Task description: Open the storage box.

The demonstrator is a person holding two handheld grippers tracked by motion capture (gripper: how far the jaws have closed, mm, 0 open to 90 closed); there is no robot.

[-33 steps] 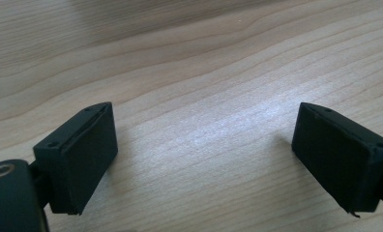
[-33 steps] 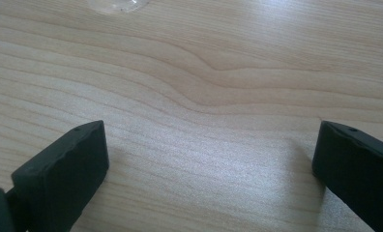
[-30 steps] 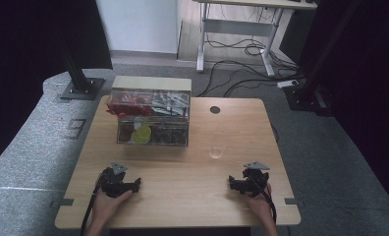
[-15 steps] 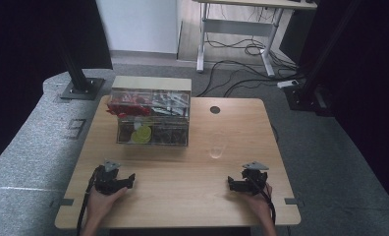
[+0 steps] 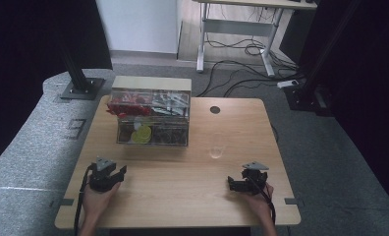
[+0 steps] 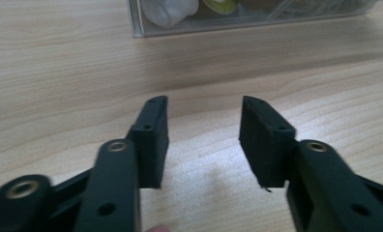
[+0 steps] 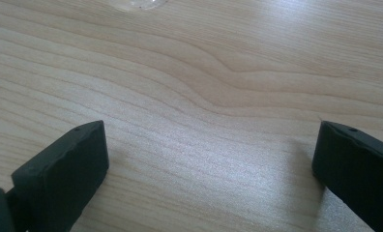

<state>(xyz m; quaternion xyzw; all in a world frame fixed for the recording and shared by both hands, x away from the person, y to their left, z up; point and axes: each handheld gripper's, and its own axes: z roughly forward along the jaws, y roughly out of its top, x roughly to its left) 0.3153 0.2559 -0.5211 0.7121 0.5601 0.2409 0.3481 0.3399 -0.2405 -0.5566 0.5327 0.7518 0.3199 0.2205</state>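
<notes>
Lab or office, black curtains, grey carpet, desk frame (cables underneath)

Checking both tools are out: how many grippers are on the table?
2: the left gripper near the front left edge, open; the right gripper near the front right edge, open, just short of the glass.

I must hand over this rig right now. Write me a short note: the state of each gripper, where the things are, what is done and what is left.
Left gripper: open, holds nothing, low at the near left of the table, aimed at the clear box.
Right gripper: open wide, holds nothing, at the near right.
Things: the box stands at the far left of the table, with a yellow piece, red items and other small packets inside. A clear glass stands upright to the right of it, apart from the box, ahead of the right gripper.
Done: nothing is gripped or visibly moved.
Left: everything, probably starting with a reach to the box or glass.
</notes>
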